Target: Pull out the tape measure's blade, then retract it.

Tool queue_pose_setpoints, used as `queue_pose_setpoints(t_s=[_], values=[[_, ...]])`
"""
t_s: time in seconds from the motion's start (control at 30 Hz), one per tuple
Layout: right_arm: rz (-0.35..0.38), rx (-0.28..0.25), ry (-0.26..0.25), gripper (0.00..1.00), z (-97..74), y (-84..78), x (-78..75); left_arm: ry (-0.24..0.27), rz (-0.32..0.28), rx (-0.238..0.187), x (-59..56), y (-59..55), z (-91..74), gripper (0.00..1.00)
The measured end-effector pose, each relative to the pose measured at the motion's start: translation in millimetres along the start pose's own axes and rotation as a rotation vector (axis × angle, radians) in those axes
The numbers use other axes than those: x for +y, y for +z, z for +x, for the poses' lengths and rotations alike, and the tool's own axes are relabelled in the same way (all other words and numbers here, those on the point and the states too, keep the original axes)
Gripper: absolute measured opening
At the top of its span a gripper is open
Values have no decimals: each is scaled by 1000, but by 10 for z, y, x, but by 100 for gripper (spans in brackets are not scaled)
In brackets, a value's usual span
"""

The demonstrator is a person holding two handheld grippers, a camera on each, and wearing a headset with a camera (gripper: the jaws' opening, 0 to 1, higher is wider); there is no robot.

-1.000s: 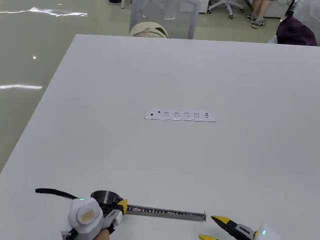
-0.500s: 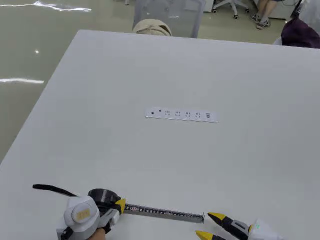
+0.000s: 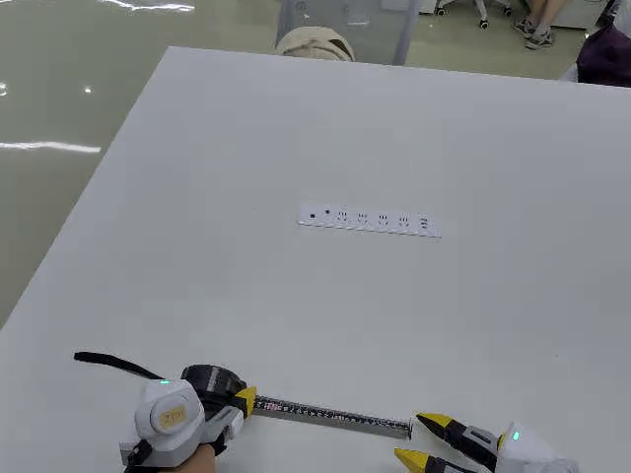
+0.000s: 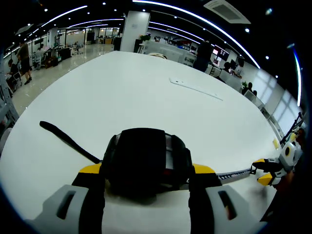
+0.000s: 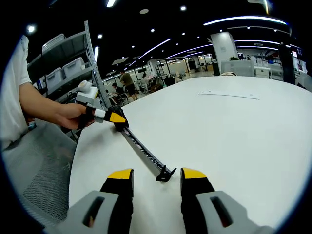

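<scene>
A black tape measure case [image 3: 215, 382] lies at the near left of the white table [image 3: 345, 138], and my left gripper [image 3: 232, 407] is shut on it. In the left gripper view the case [image 4: 146, 161] sits between the yellow-tipped jaws. Its blade [image 3: 330, 417] runs out to the right along the table and ends in a hook [image 3: 406, 428]. My right gripper [image 3: 414, 439] is open just right of the hook. In the right gripper view the hook [image 5: 165, 174] lies between the parted jaws of the right gripper [image 5: 157, 174], with neither jaw on it.
A white power strip [image 3: 370, 220] lies flat mid-table. The tape's black wrist strap [image 3: 113, 364] trails left of the case. A chair [image 3: 315, 44] stands behind the far edge. The table's left edge drops to a glossy floor.
The head view has shifted slightly. The right gripper has come a little nearer the hook. The blade's drawn-out length looks the same, and the left gripper keeps its hold.
</scene>
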State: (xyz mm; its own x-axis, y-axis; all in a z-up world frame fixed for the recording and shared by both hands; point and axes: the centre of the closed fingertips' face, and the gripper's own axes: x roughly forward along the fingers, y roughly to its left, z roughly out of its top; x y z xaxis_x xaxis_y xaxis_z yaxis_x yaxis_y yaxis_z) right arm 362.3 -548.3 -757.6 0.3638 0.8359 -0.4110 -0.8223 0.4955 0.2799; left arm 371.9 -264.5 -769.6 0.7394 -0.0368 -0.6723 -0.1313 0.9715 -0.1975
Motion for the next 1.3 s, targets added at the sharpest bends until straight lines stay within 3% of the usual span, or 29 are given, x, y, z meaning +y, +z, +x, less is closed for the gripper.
queue_pose_setpoints(t_s=[0.53,0.97,1.3], values=[[21,8,40,32,125,-46,7,-4,8,-3,0,-6,7,68],[37,1,47,24,124,-62,-41,-4,24,-5,-5,-9,9,68],[36,16,86,17,108,-88,-55,-6,28,-8,-4,-9,14,68]])
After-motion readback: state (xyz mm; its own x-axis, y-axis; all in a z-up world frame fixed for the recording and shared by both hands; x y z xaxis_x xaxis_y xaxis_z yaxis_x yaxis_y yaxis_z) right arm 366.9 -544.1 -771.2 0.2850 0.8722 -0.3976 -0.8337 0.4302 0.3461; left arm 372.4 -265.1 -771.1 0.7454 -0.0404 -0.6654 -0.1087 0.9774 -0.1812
